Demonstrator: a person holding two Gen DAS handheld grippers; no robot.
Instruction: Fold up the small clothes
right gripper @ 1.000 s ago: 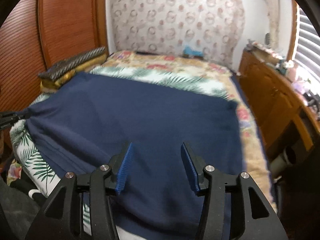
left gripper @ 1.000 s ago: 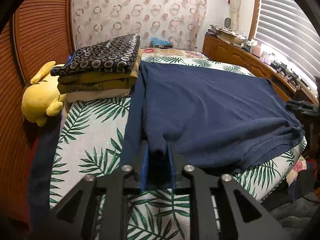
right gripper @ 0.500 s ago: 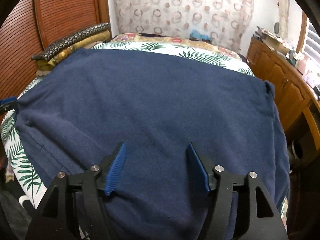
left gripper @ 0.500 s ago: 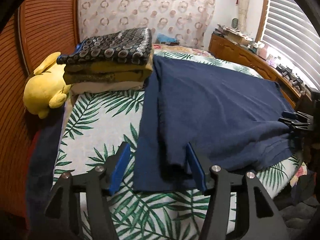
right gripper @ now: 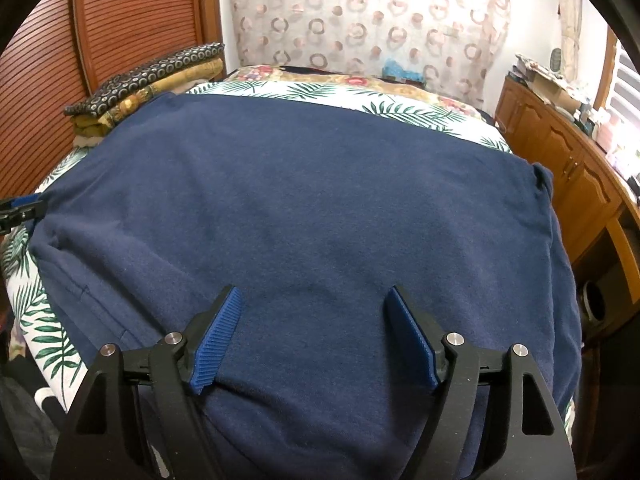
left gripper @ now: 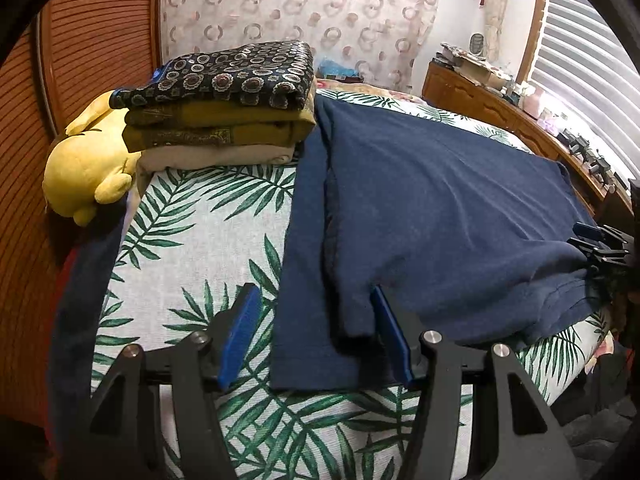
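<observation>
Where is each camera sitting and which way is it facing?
Left wrist: on the left hand-held gripper, angled down along the bed's left side, facing the navy shirt's edge and the folded stack; its open fingers show.
Right wrist: on the right hand-held gripper, looking down over the shirt; its jaws are opening.
Shared: shirt, stack, leaf-print sheet.

Ahead of my fingers a ring-patterned curtain [right gripper: 372, 32]; louvred wooden doors [left gripper: 96, 40] left, wooden dresser [right gripper: 560, 152] and bright blinds [left gripper: 592, 80] right.
</observation>
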